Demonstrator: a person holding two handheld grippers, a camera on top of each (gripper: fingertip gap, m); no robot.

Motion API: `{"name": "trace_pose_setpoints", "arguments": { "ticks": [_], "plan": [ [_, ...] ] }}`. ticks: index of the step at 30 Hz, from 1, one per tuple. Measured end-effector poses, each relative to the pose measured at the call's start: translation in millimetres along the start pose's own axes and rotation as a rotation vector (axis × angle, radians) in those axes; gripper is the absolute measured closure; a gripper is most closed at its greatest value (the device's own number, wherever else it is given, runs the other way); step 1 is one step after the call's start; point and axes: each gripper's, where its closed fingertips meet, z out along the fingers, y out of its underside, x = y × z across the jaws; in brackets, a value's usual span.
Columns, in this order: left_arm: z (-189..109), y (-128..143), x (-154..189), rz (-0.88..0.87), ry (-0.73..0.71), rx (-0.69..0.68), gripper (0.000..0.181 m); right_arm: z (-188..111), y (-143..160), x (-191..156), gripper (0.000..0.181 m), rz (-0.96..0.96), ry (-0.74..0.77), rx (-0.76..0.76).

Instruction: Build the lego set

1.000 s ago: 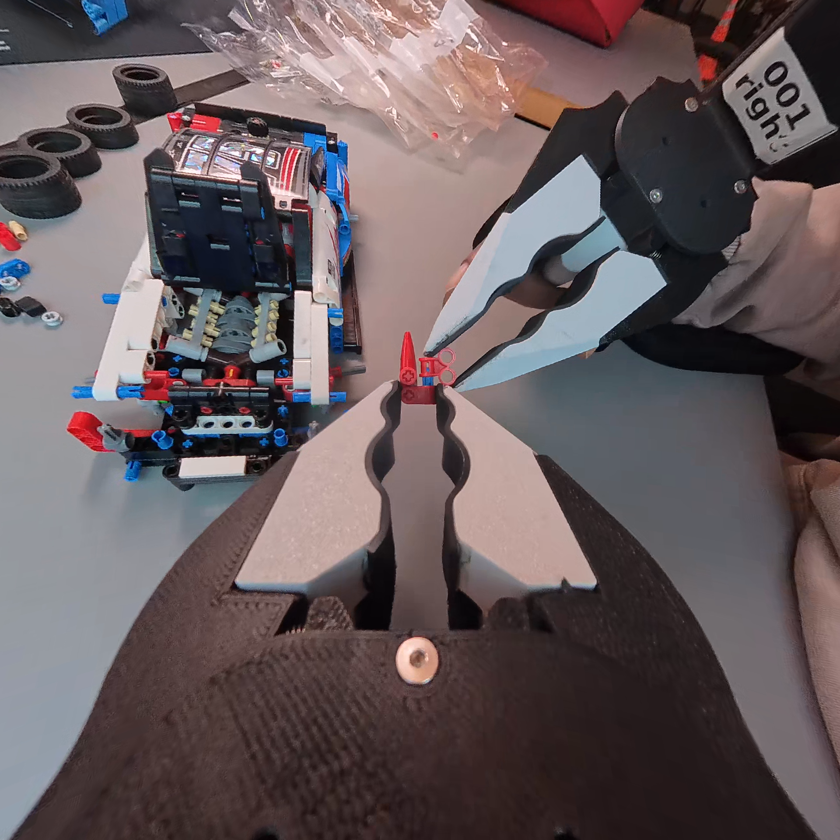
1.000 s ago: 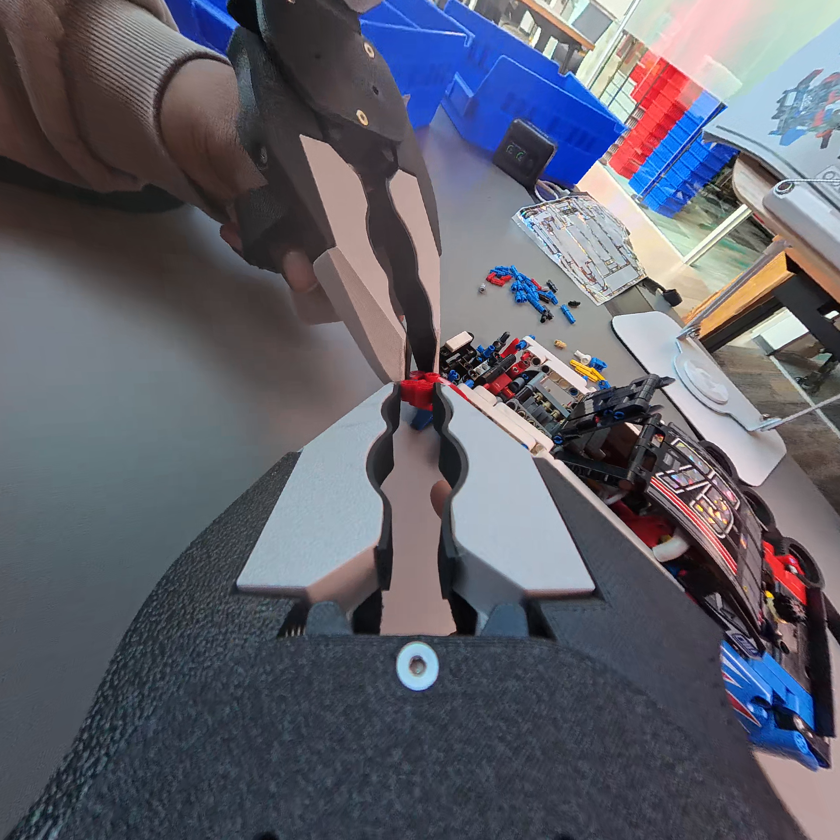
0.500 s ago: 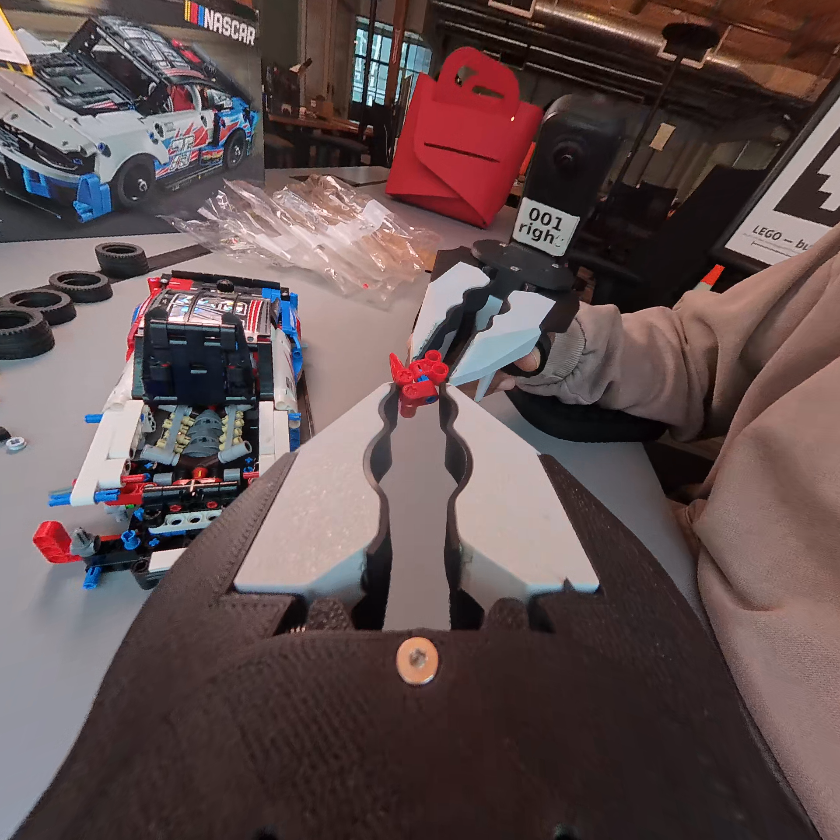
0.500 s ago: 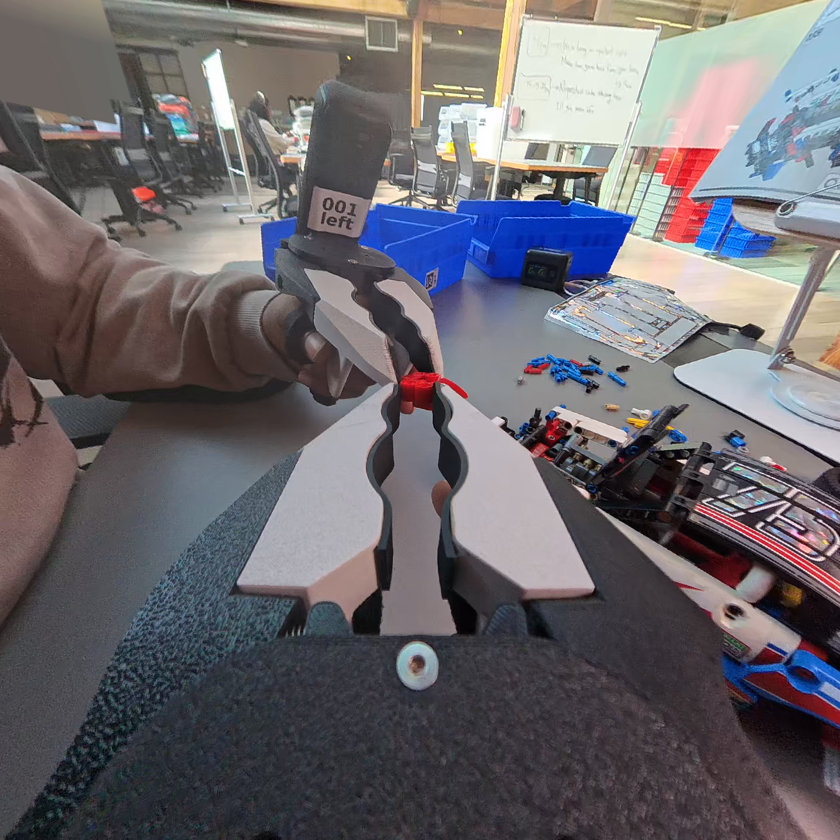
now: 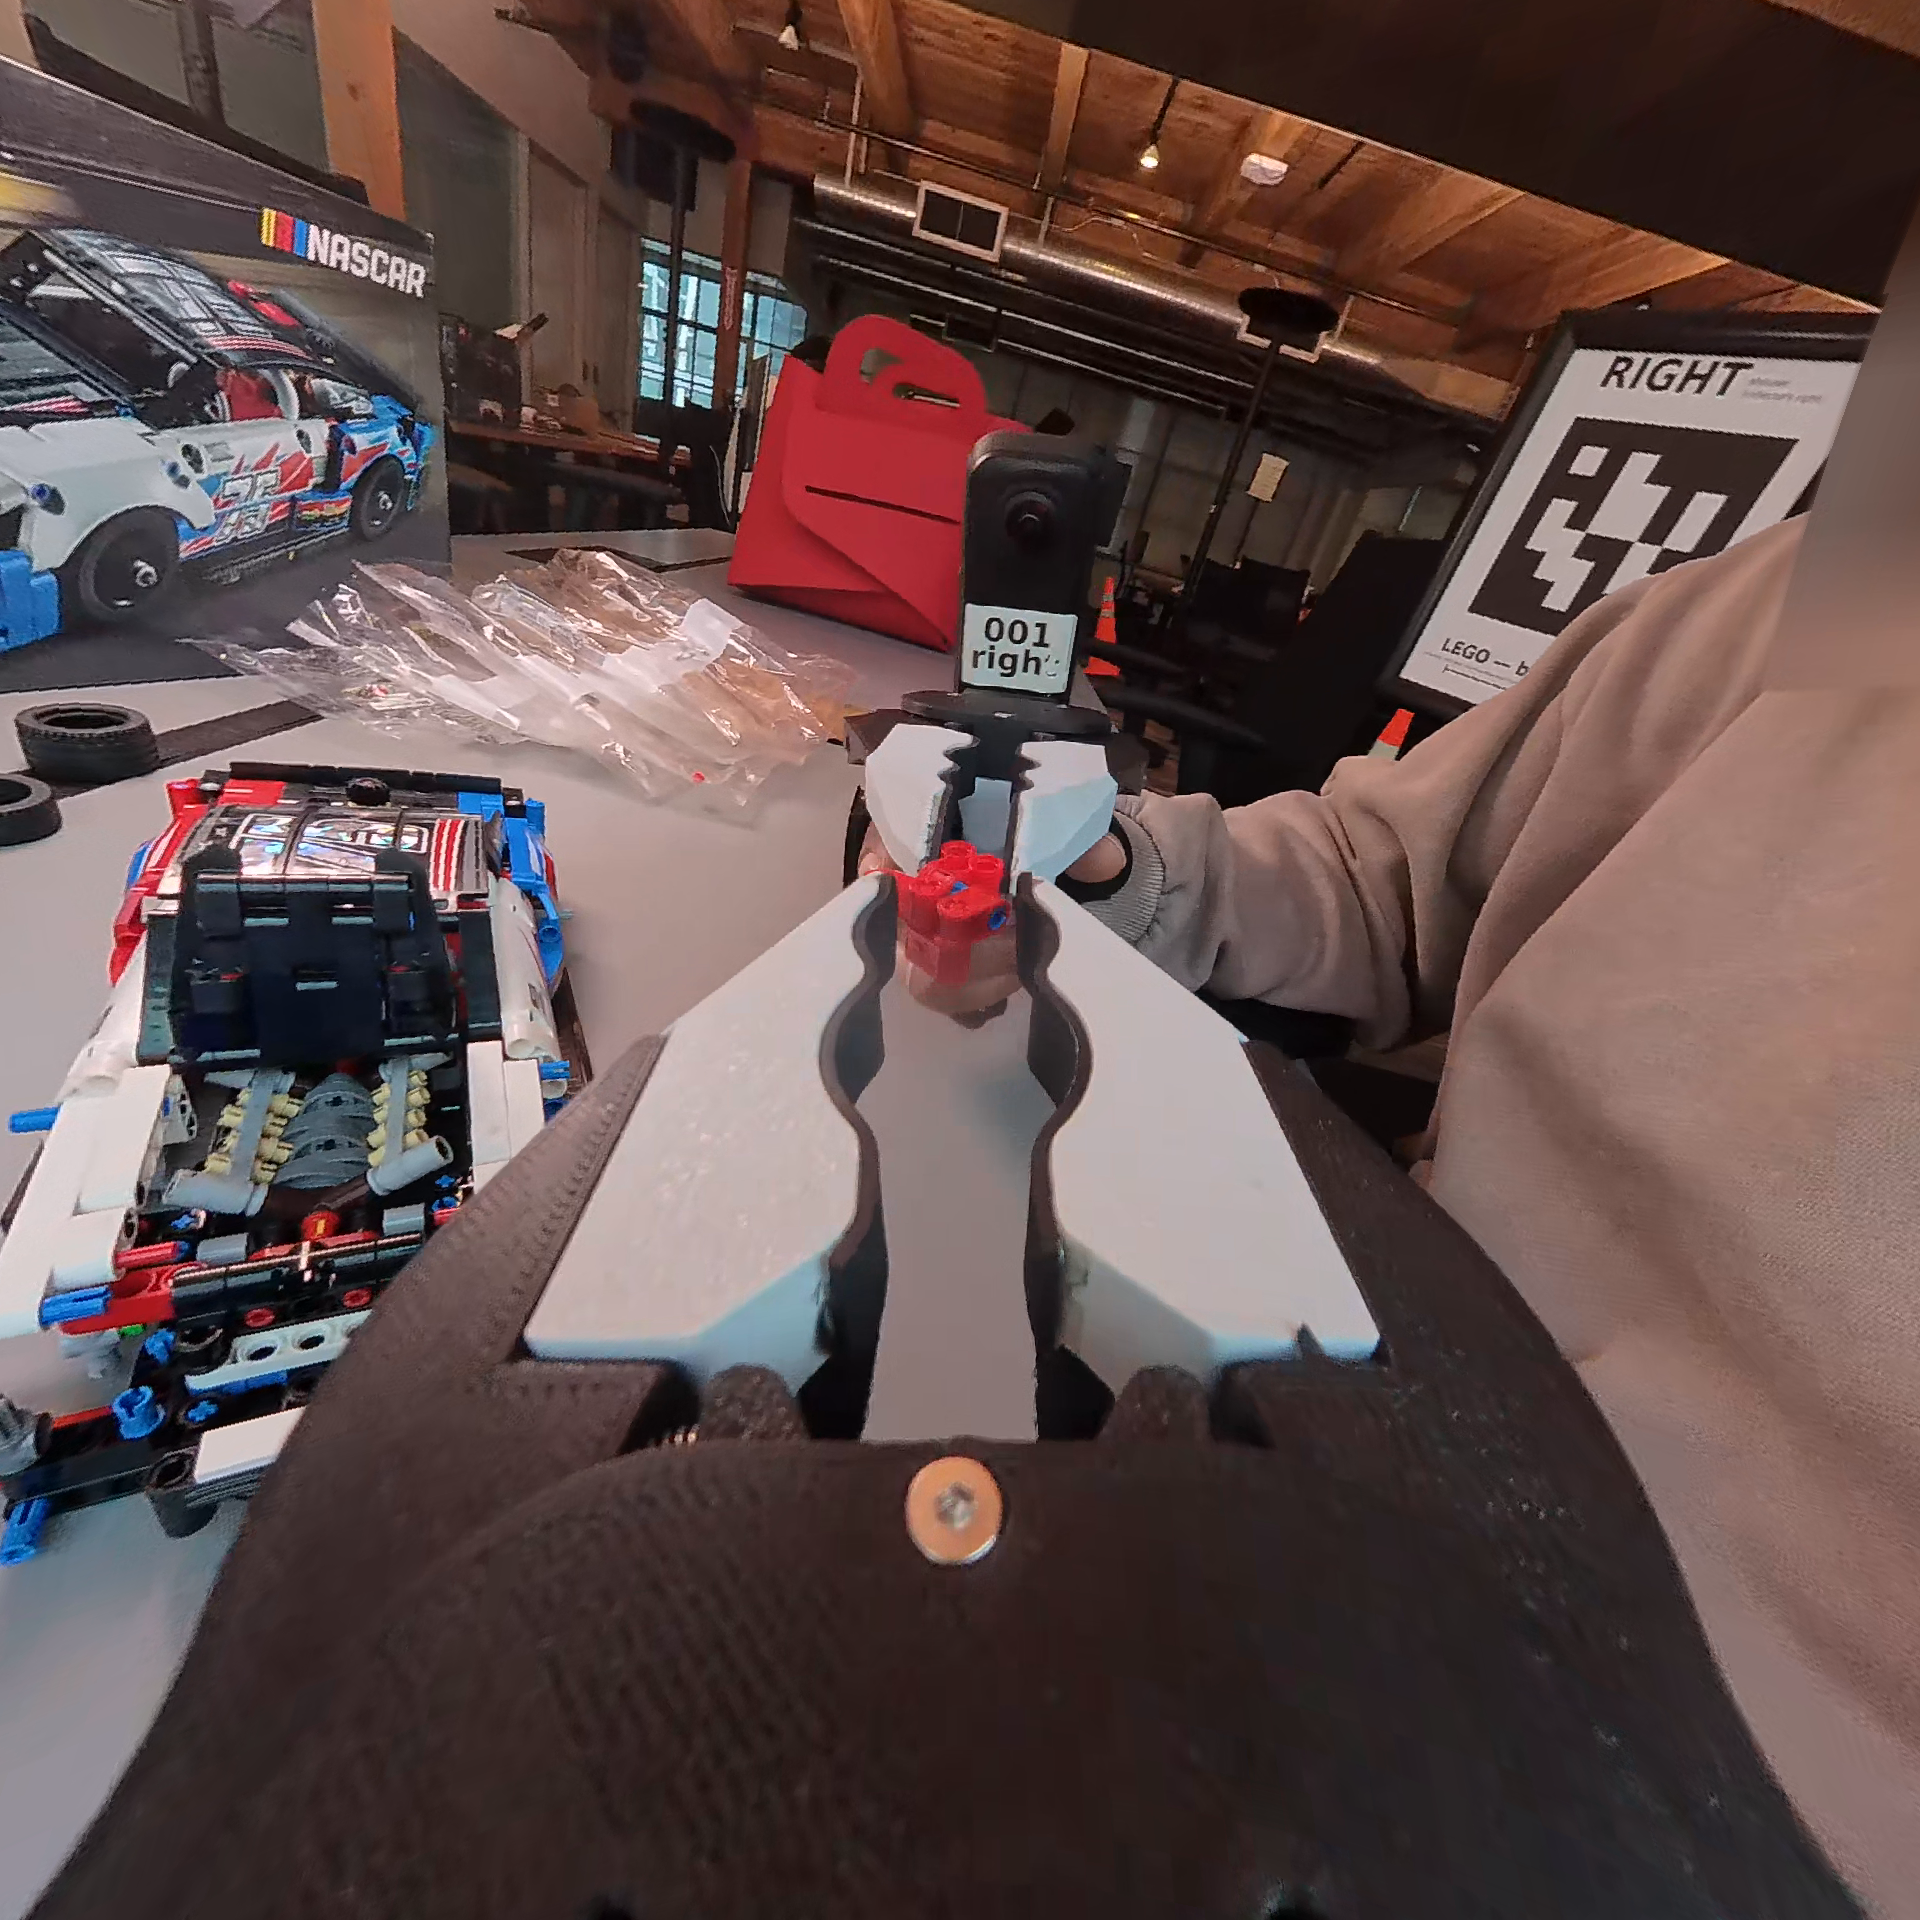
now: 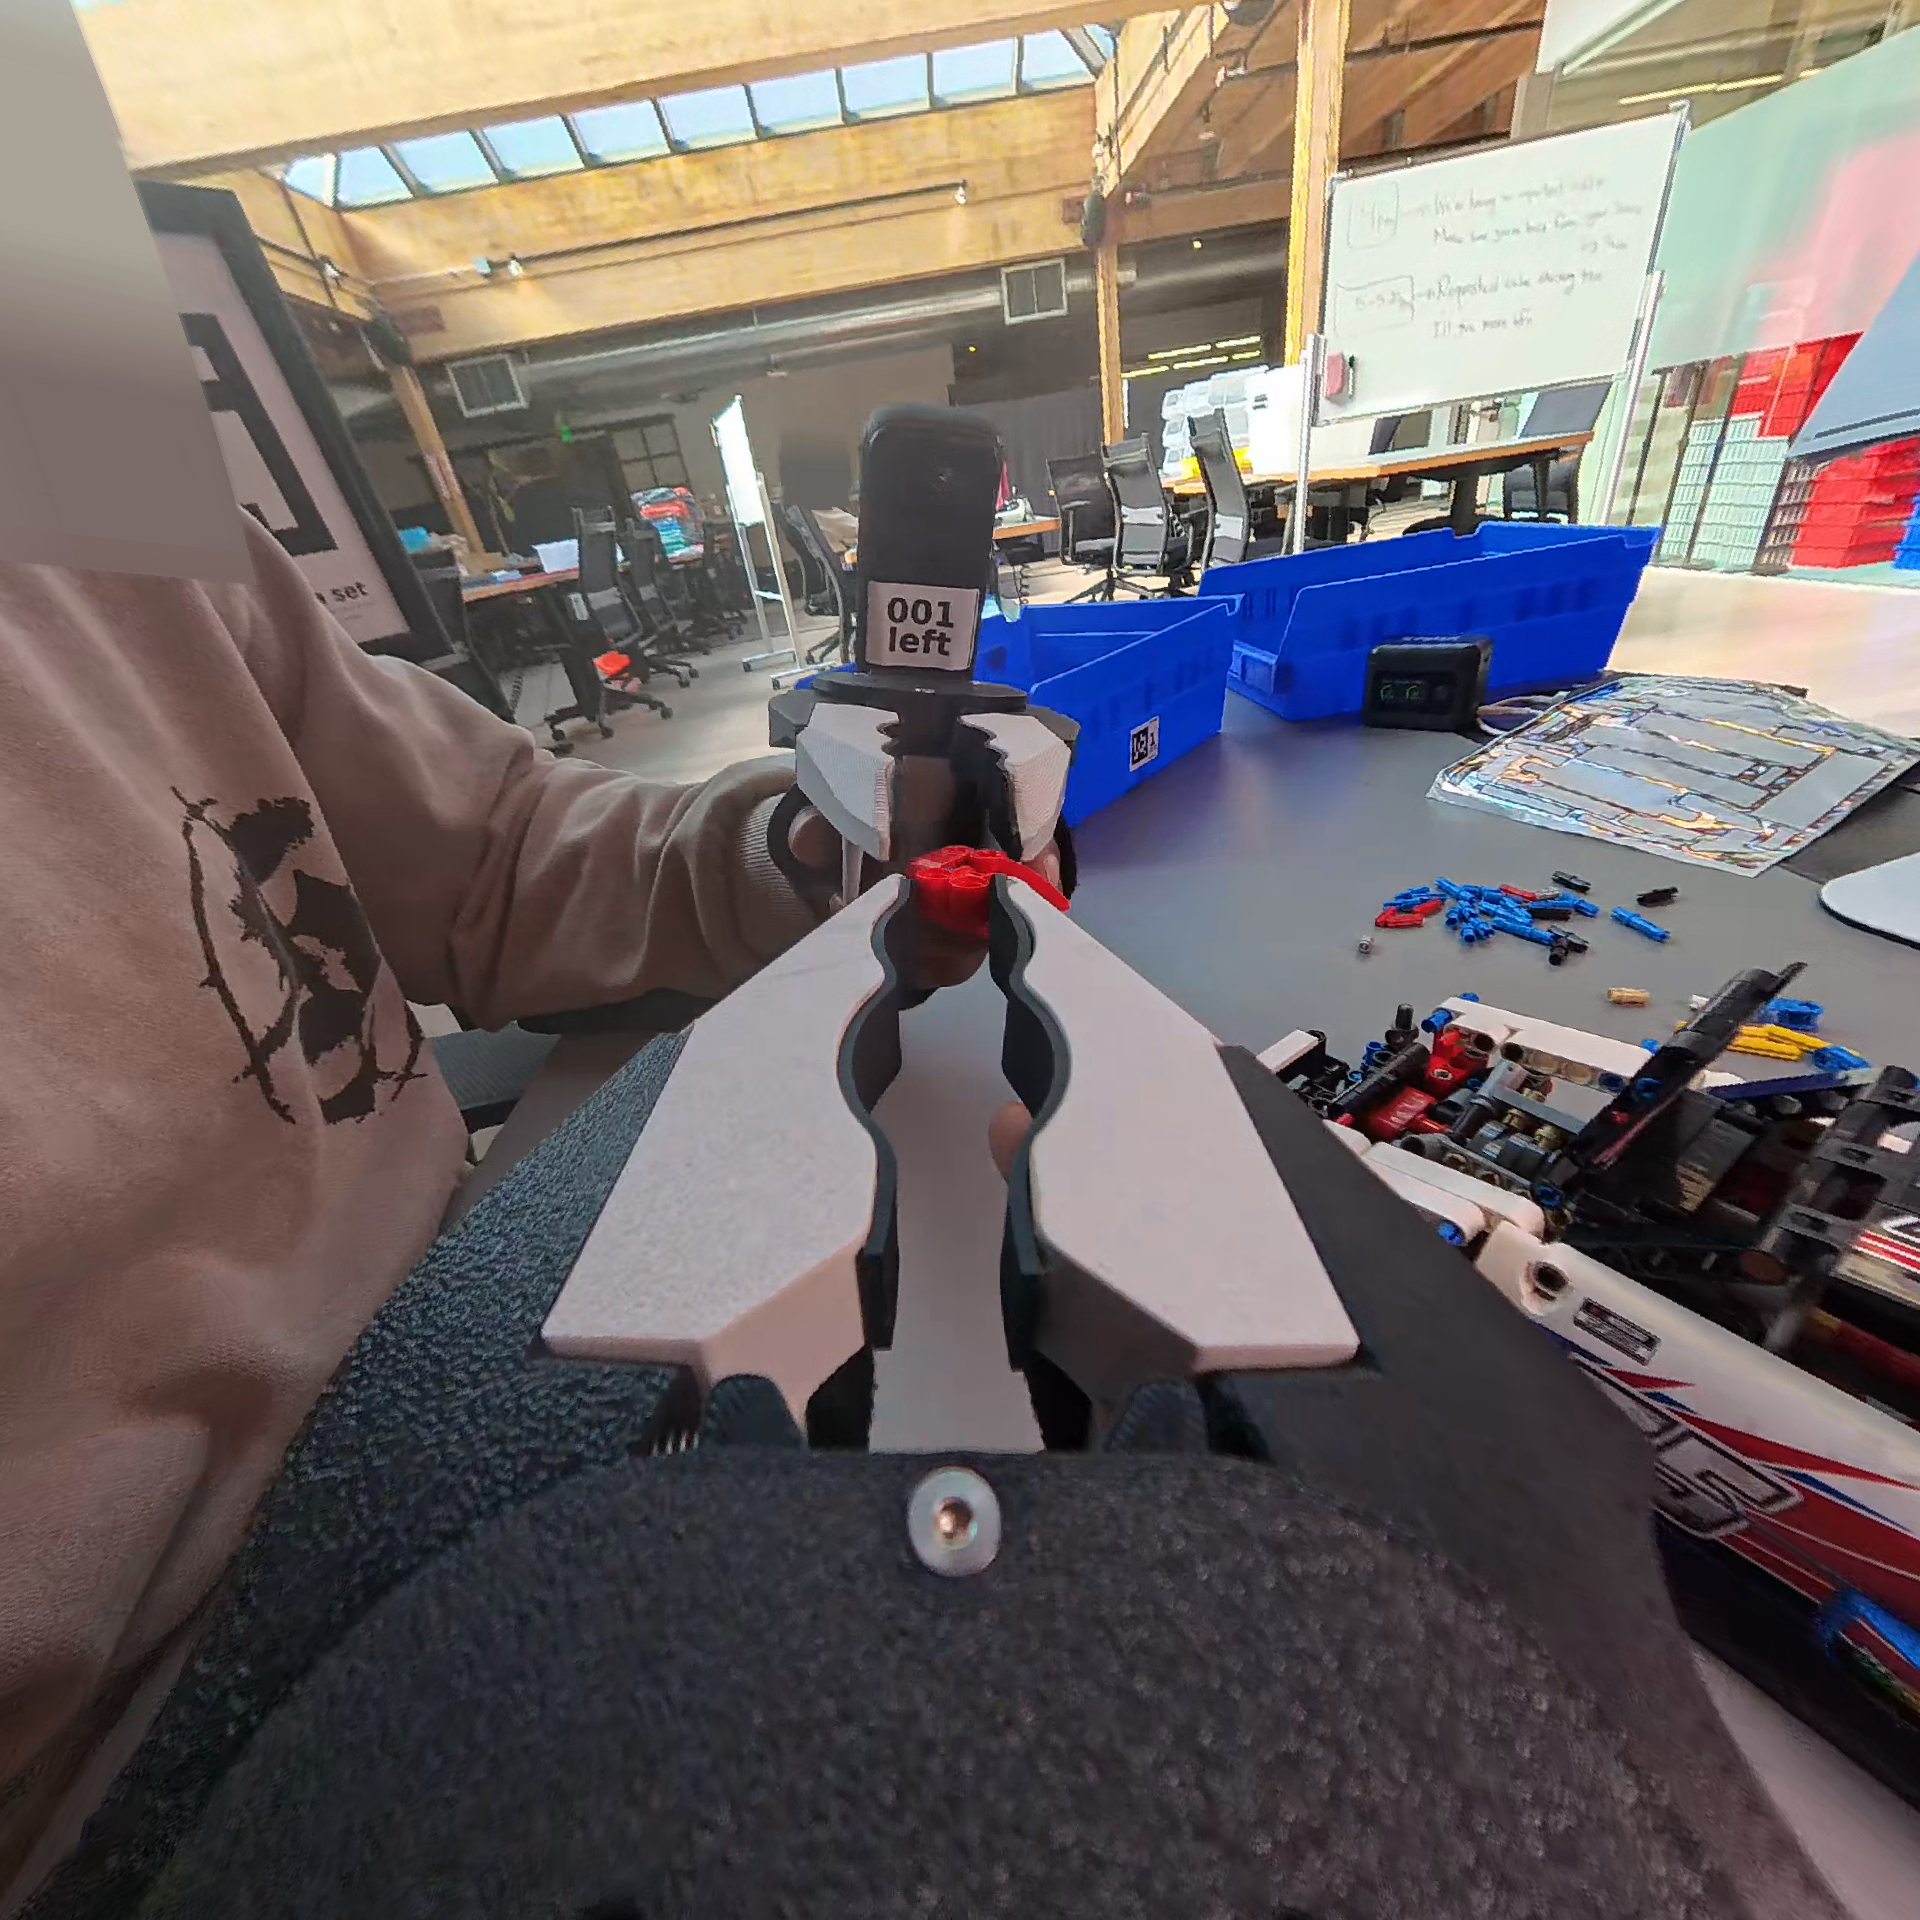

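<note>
A small red lego assembly with blue pins [image 5: 951,906] is held in the air between both grippers, which face each other tip to tip. My left gripper [image 5: 953,902] is shut on its near side. My right gripper [image 5: 971,831] meets it from the far side. In the right wrist view my right gripper [image 6: 945,902] is shut on the same red assembly [image 6: 951,891], with the left gripper [image 6: 925,821] behind it. The partly built race car [image 5: 312,1039] lies on the grey table to the left, engine exposed; it also shows in the right wrist view [image 6: 1662,1195].
Loose blue, red and black pins [image 6: 1507,916] and a sticker sheet [image 6: 1662,769] lie beyond the car. Blue bins [image 6: 1434,613] stand at the back. Empty plastic bags [image 5: 582,665], tyres [image 5: 88,732], the set's box [image 5: 208,416] and a red bag [image 5: 862,499] sit farther off. Both grippers' tips are close together, under 4 cm apart. From either gripper's tips it is about 15 centimetres to the partly built race car [image 5: 312,1039].
Both grippers have tilted up from looking down at the table to level and now face each other head on. The red assembly stays held between them, lifted higher.
</note>
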Motion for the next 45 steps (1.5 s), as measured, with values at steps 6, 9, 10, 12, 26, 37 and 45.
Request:
{"name": "trace_pose_setpoints", "arguments": {
  "ticks": [6, 9, 10, 12, 26, 37, 45],
  "plan": [
    [1.2, 4.8, 3.7, 0.018, 0.029, -0.015, 0.160, -1.9, -5.7, -5.5, 0.171, 0.054, -0.052, 0.037],
    [2.3, 7.4, 7.4, 0.016, 0.050, -0.029, 0.166, -0.9, -3.8, -8.4, 0.171, 0.041, -0.060, 0.025],
    [2.4, 8.1, 7.8, 0.008, 0.056, -0.035, 0.166, -1.1, -3.3, -9.0, 0.170, 0.039, -0.064, 0.018],
    [3.2, 11.2, 8.6, -0.010, 0.068, -0.059, 0.166, -1.3, -1.1, -10.0, 0.170, 0.012, -0.064, -0.002],
    [8.3, 23.9, 16.4, -0.140, 0.140, -0.105, 0.168, -4.1, 10.3, -21.0, 0.170, -0.052, -0.112, -0.113],
    [6.9, 27.8, 19.8, -0.133, 0.144, -0.128, 0.168, -2.6, 13.0, -25.3, 0.170, -0.031, -0.135, -0.111],
    [8.2, 22.2, 32.0, -0.098, 0.178, -0.120, 0.168, -4.2, 4.7, -35.9, 0.170, 0.040, -0.214, -0.059]
  ]
}}
